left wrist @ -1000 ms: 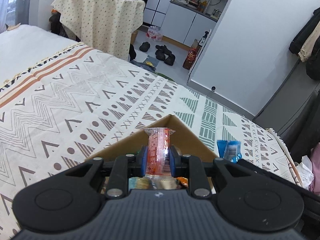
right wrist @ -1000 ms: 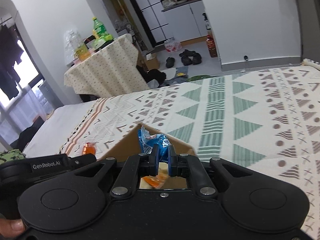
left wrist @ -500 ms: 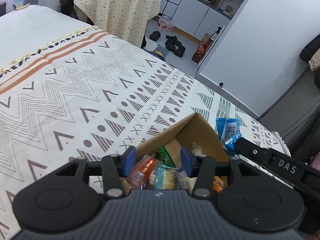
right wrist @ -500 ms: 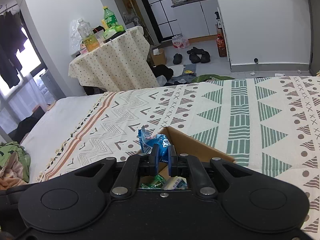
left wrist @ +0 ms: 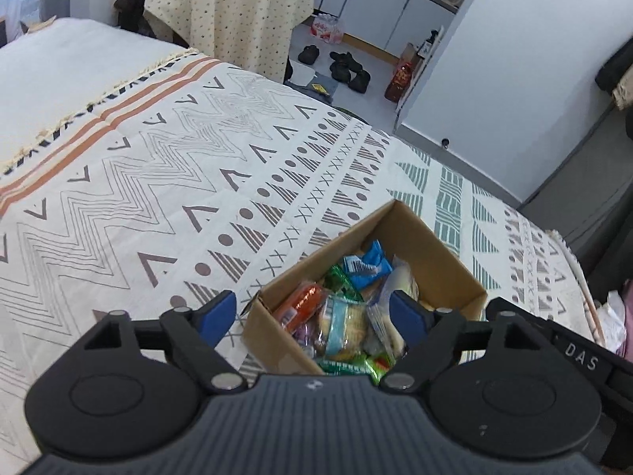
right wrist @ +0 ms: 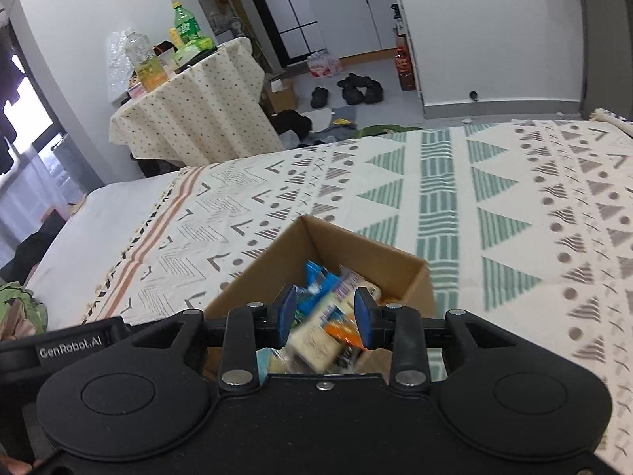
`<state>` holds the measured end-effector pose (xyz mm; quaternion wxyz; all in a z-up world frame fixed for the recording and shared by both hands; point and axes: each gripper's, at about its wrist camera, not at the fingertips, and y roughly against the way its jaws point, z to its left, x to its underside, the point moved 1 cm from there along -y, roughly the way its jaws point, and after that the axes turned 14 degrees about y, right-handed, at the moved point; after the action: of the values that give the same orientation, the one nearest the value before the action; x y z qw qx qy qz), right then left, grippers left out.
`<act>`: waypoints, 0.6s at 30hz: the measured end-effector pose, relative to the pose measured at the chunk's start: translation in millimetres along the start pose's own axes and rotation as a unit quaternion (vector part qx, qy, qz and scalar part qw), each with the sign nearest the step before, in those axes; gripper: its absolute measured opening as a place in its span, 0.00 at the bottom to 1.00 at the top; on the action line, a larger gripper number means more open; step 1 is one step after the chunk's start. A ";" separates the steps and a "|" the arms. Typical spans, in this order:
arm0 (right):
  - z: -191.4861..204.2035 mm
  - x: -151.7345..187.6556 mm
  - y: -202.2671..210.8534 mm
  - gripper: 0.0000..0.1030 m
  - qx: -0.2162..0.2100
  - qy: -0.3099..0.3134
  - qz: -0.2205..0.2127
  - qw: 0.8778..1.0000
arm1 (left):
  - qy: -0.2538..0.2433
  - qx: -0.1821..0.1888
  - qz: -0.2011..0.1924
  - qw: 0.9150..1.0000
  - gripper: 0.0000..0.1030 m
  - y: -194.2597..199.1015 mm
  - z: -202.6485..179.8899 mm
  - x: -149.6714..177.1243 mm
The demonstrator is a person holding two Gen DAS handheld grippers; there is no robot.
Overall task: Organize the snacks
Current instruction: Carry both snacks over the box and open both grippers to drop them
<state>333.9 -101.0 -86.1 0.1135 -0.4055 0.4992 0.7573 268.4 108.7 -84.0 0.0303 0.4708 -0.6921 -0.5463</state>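
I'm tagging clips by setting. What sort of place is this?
Probably a small studio flat: a bed under a patterned blanket, kitchen cabinets across the floor, shoes by the wall. The snack box sits on the bed.

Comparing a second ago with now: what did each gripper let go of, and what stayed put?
The left gripper has just opened and dropped its orange snack packet into the cardboard box. The right gripper has just been opening too; its blue snack packet now lies loose in the box. Nothing is pinched by either gripper. The box stayed on the patterned bedspread.
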 end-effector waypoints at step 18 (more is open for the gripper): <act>-0.4 31.3 103.6 0.67 0.015 -0.016 -0.022 1.000 | -0.088 0.008 0.010 0.996 1.00 90.4 -15.0 33.0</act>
<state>254.1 -157.9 -40.2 0.1437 -0.4025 0.4999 0.7533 202.5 71.5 -22.7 -0.0296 0.4141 -0.7011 -0.5797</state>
